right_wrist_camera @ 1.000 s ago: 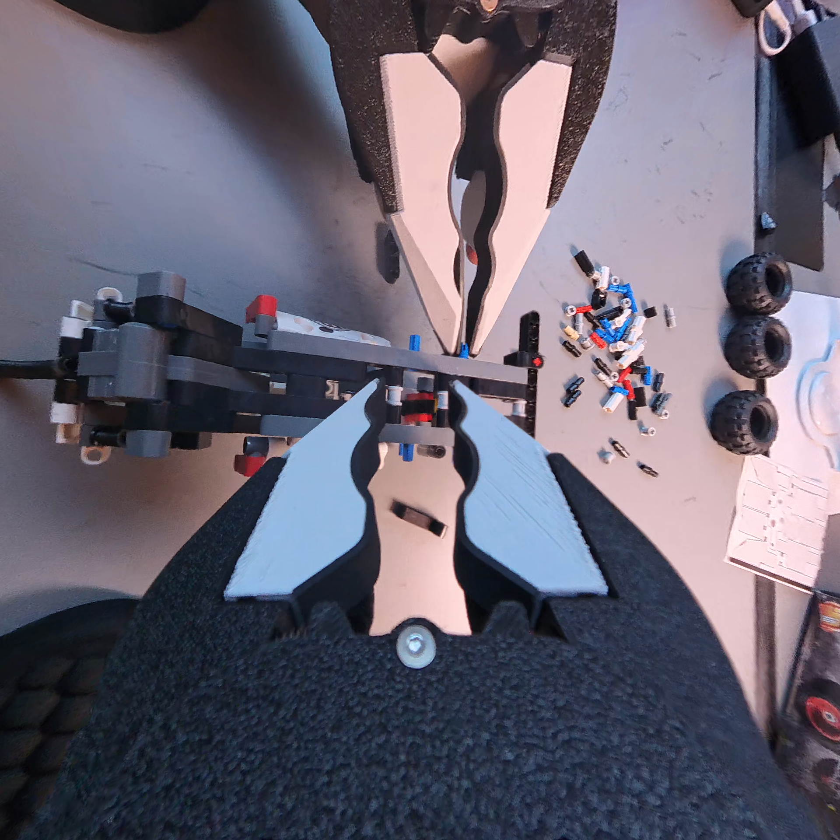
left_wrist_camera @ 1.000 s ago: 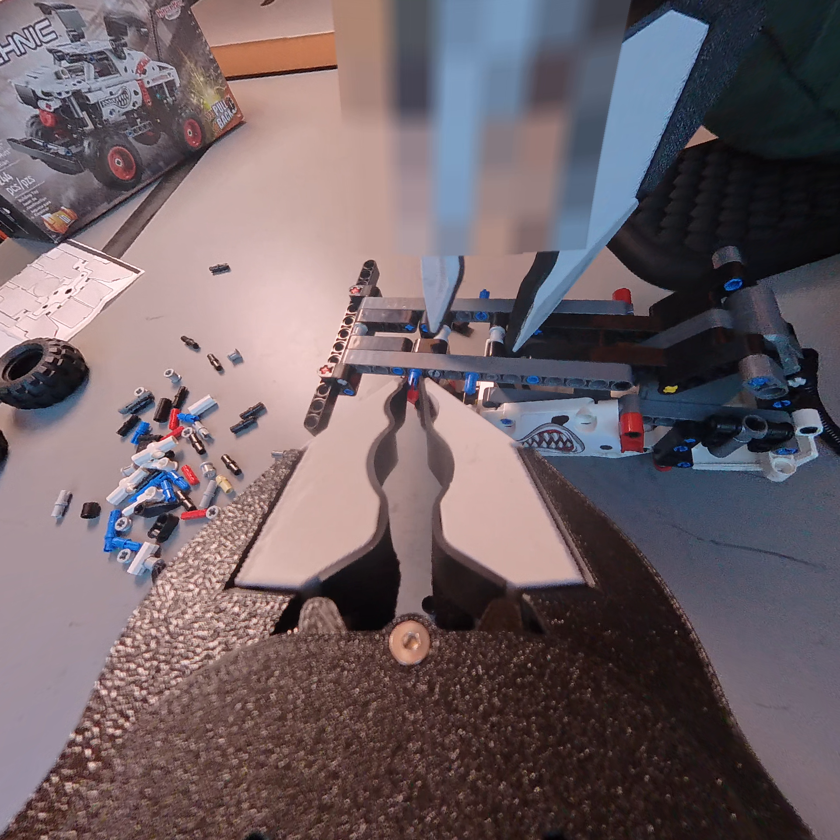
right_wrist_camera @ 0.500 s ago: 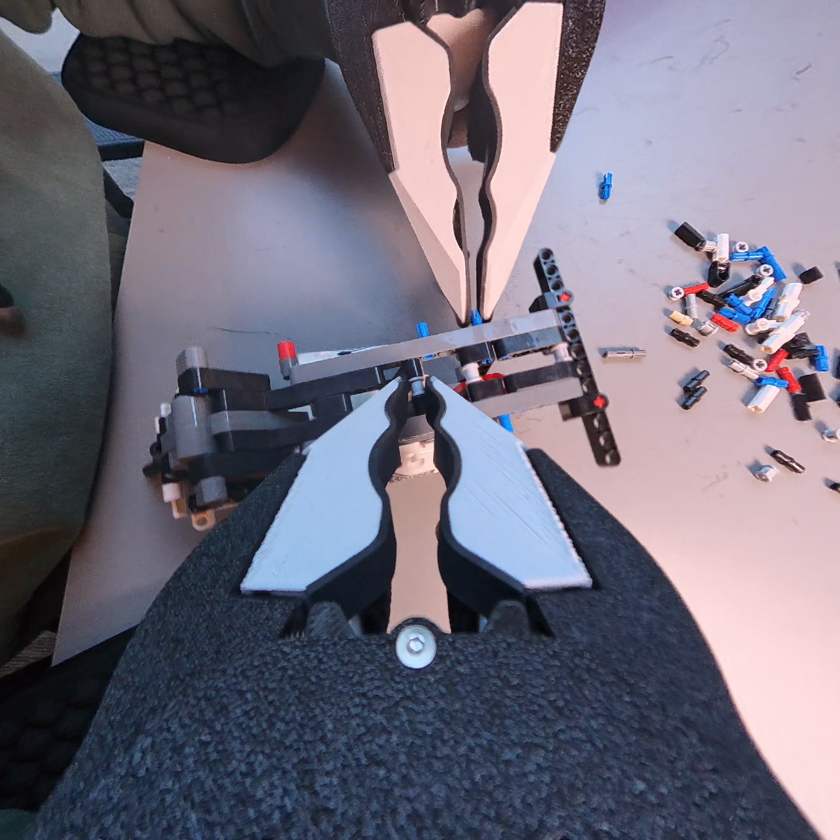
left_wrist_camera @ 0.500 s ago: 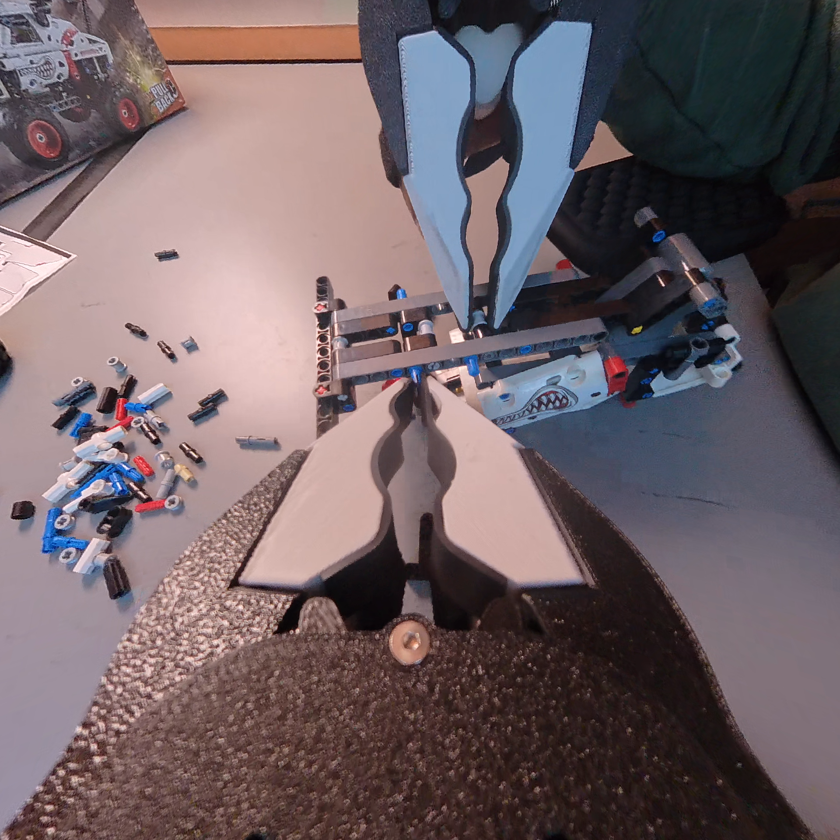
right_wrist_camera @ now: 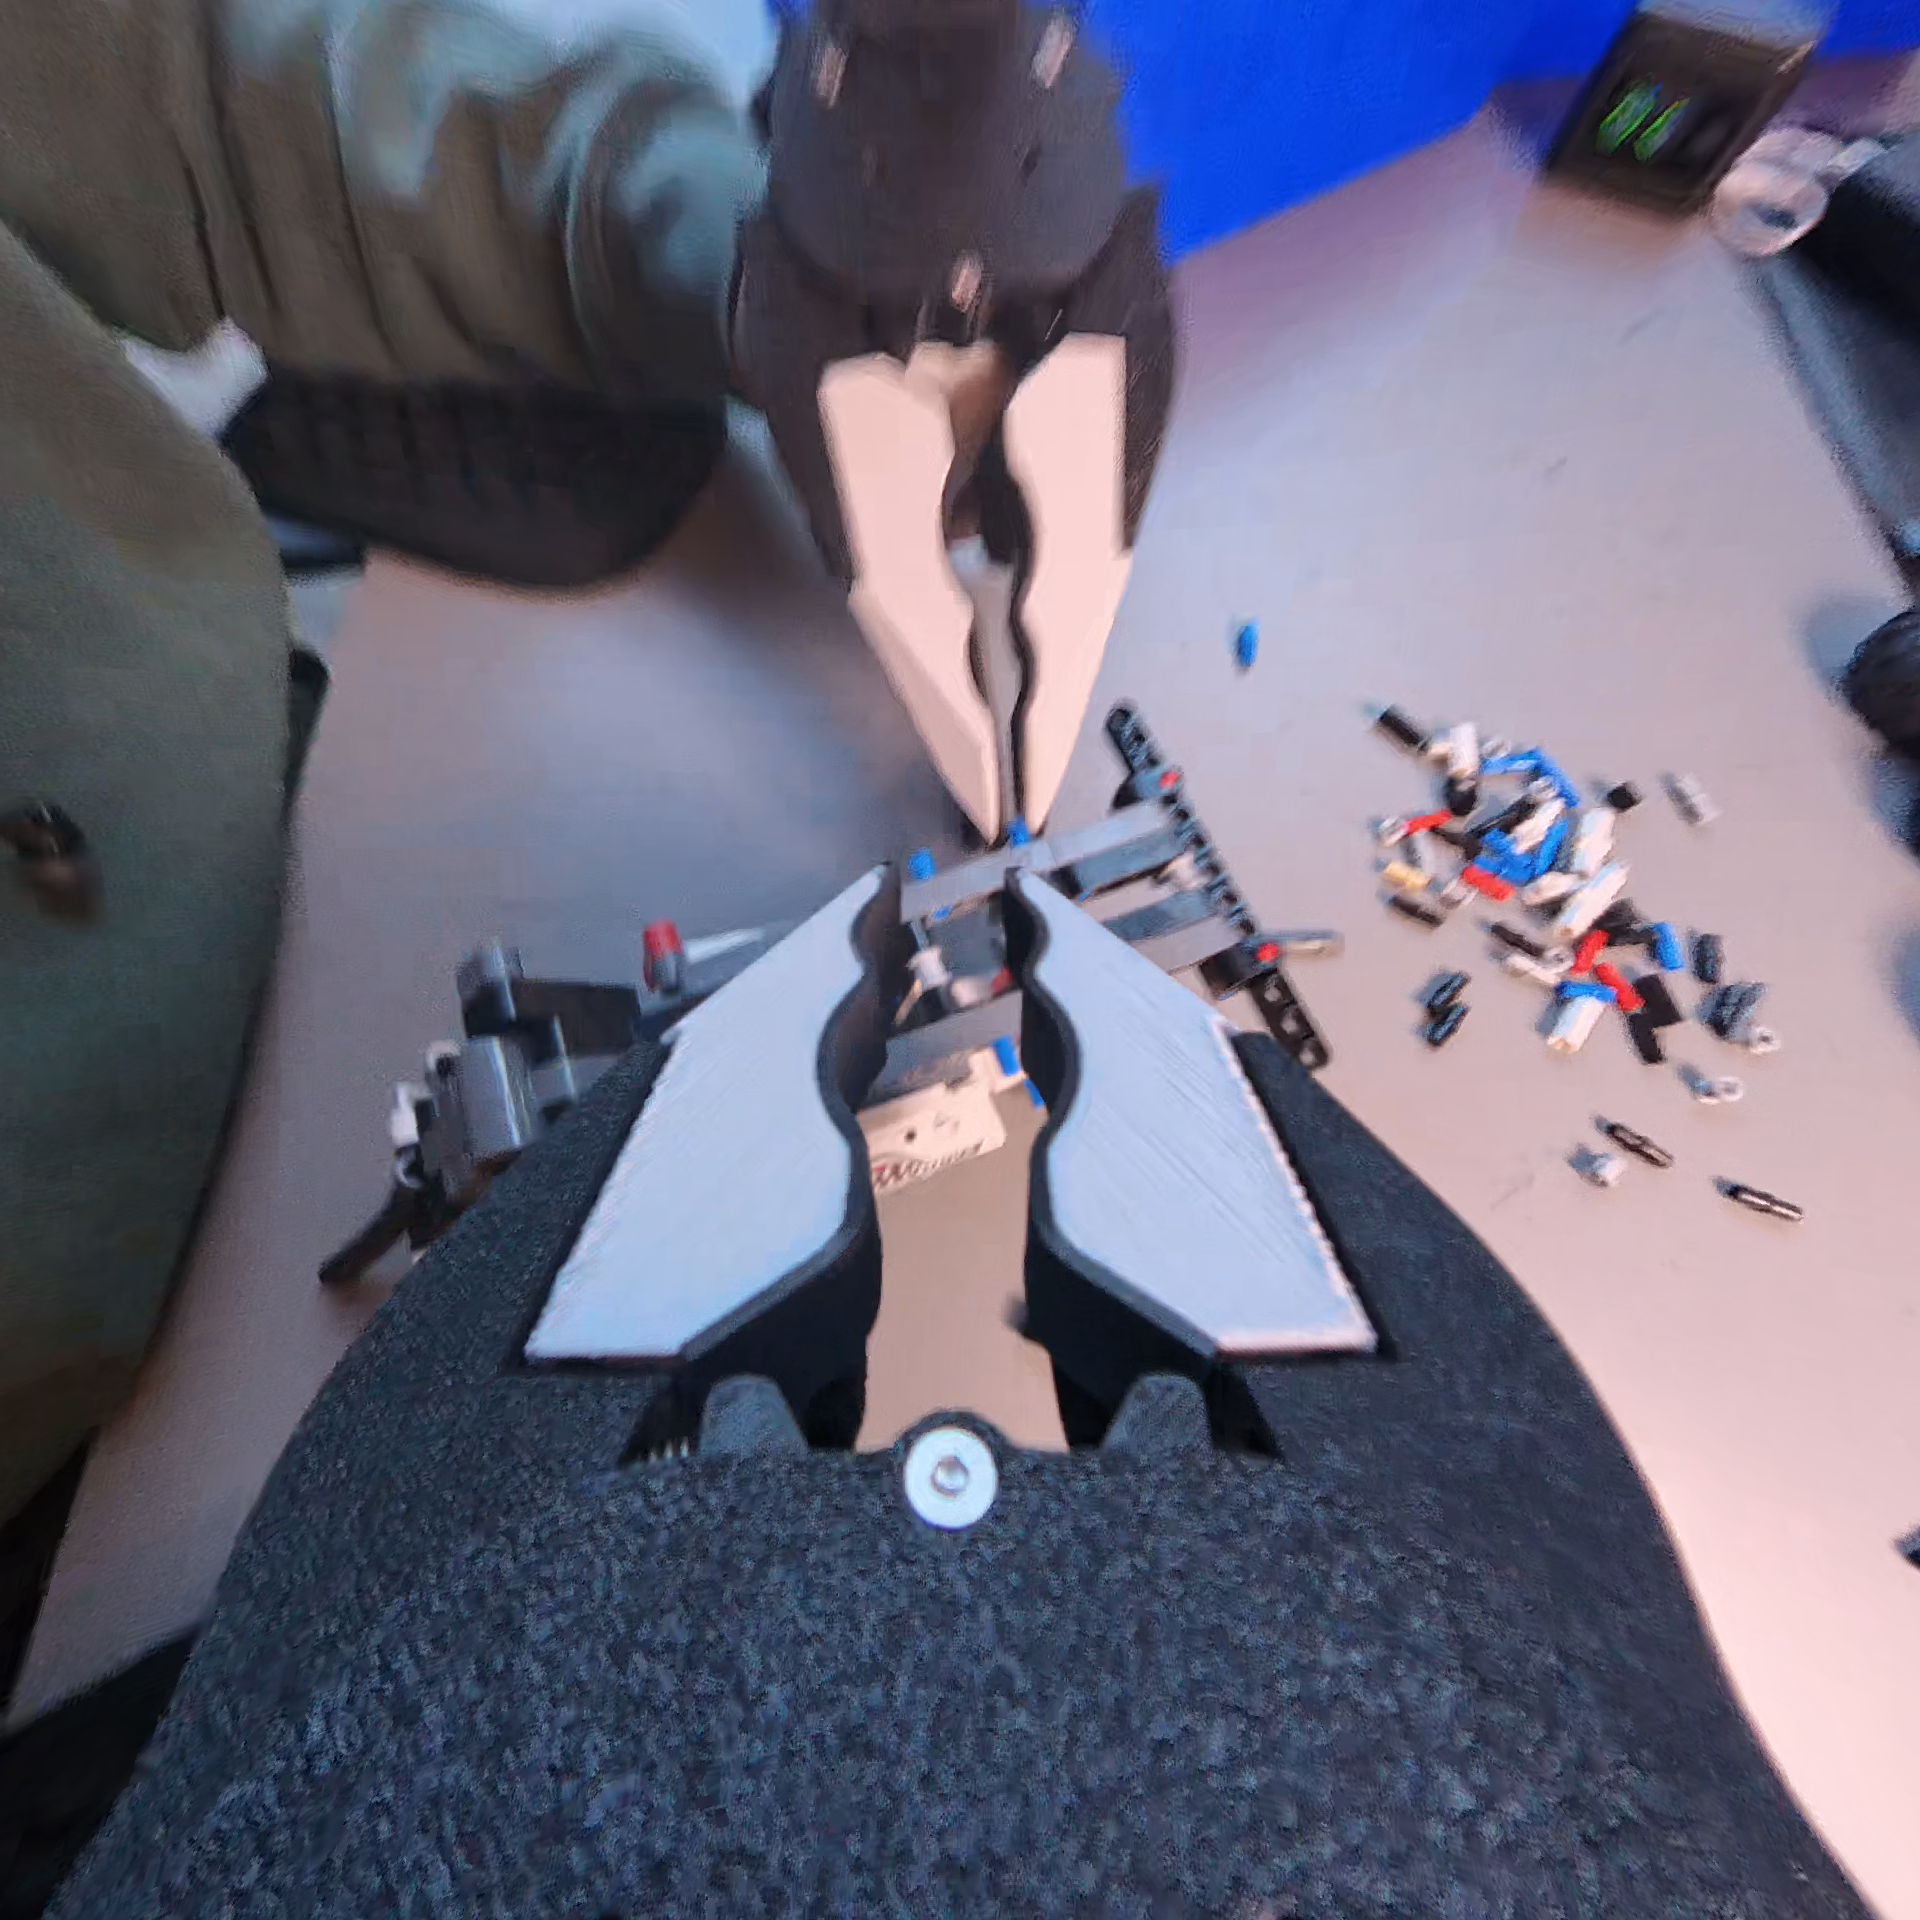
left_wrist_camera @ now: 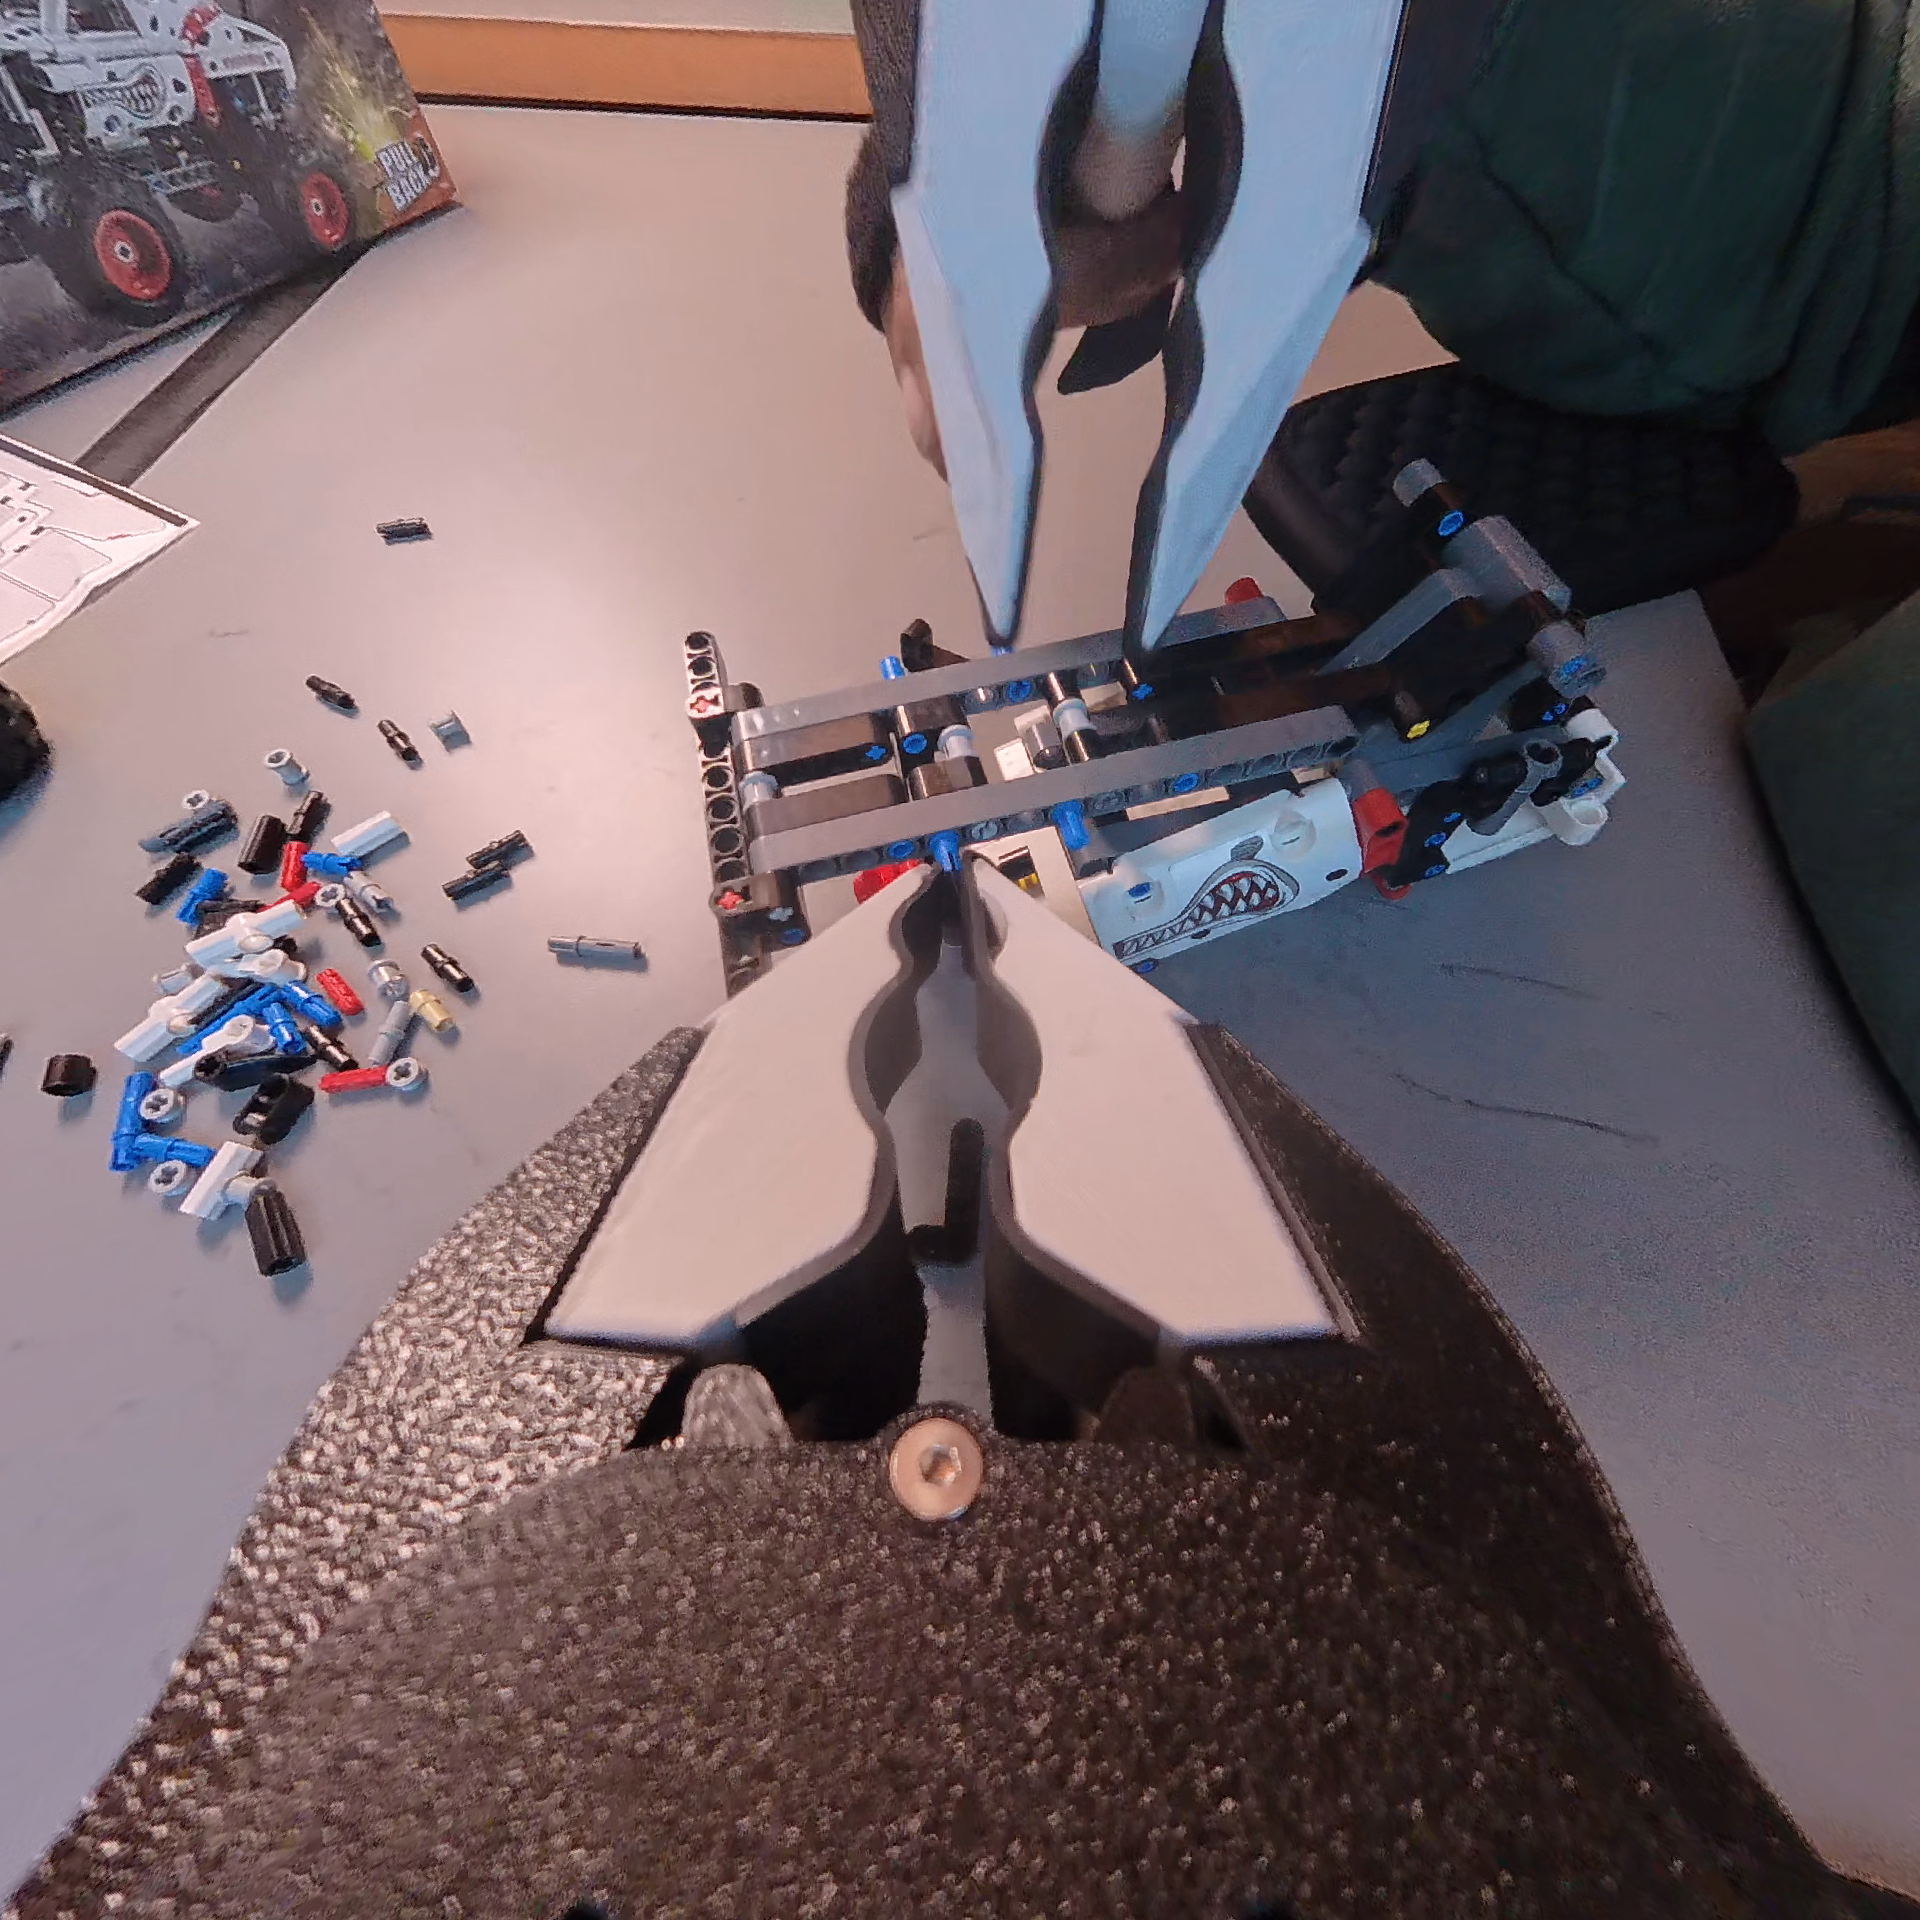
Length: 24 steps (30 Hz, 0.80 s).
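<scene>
A part-built toy truck chassis (left_wrist_camera: 1039,800) of grey and black beams, with a white shark-mouth panel (left_wrist_camera: 1216,894), lies on the grey table (left_wrist_camera: 623,416). My left gripper (left_wrist_camera: 948,881) is shut on a blue pin (left_wrist_camera: 943,850) that sticks out of the near grey beam. My right gripper (left_wrist_camera: 1070,639) comes in from the far side, jaws apart, tips at the far grey beam. In the blurred right wrist view, the right gripper (right_wrist_camera: 948,883) is open and empty over the chassis (right_wrist_camera: 1132,862), facing the left gripper (right_wrist_camera: 1006,816).
A pile of small blue, black, white and red parts (left_wrist_camera: 249,997) lies left of the chassis, also seen in the right wrist view (right_wrist_camera: 1538,894). The toy's box (left_wrist_camera: 187,177), a paper sheet (left_wrist_camera: 62,540) and a tyre (left_wrist_camera: 16,738) sit far left. A person's green sleeve (left_wrist_camera: 1662,208) is behind. My right fingertips sit around 5 cm from my left ones.
My right gripper has opened from nearly shut and has drawn back and up from the chassis. My left gripper stays shut on the blue pin.
</scene>
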Motion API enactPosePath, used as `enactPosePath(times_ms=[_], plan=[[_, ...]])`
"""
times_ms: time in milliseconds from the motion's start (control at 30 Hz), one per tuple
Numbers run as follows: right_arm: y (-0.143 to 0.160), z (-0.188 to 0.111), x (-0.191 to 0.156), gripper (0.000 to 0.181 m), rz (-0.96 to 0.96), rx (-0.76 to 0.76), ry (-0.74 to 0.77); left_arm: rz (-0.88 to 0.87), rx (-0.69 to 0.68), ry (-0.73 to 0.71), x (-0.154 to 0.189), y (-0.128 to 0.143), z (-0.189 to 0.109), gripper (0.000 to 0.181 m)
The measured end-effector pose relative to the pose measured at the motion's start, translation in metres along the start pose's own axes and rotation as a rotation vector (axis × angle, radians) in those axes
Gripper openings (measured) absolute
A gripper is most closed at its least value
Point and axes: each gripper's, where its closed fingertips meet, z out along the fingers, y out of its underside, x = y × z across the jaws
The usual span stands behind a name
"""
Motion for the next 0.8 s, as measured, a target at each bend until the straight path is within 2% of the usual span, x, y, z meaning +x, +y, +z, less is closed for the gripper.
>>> enactPosePath(times_ms=[33, 67, 167, 233, 367, 433, 567, 800], plan=[[-0.008, -0.007, 0.007, 0.021, 0.024, 0.04, 0.026, -0.003, 0.002, -0.002, 0.001, -0.001, 0.0, 0.001], [-0.006, -0.009, 0.014, 0.023, 0.003, 0.02, 0.067, -0.006, 0.001, -0.001, 0.001, -0.002, 0.001, 0.002], [0.02, -0.001, 0.022, 0.027, -0.159, -0.163, 0.101, -0.02, 0.003, 0.001, 0.0, -0.003, 0.002, 0.001], [0.02, 0.008, 0.018, 0.024, -0.22, -0.216, 0.056, -0.021, 0.006, 0.0, 0.001, -0.004, 0.003, 0.002], [0.035, 0.021, 0.02, 0.016, -0.358, -0.471, 0.019, -0.018, -0.011, -0.016, 0.0, -0.003, 0.007, 0.002], [0.036, 0.022, 0.021, 0.012, -0.388, -0.541, 0.016, -0.029, -0.003, -0.022, 0.0, -0.003, 0.007, 0.003], [0.036, 0.022, 0.022, 0.01, -0.432, -0.585, 0.054, -0.07, 0.001, -0.042, -0.001, -0.004, 0.008, 0.005], [0.039, 0.017, 0.025, 0.004, -0.489, -0.584, 0.214, -0.125, -0.01, -0.115, -0.005, -0.007, 0.014, 0.003]])
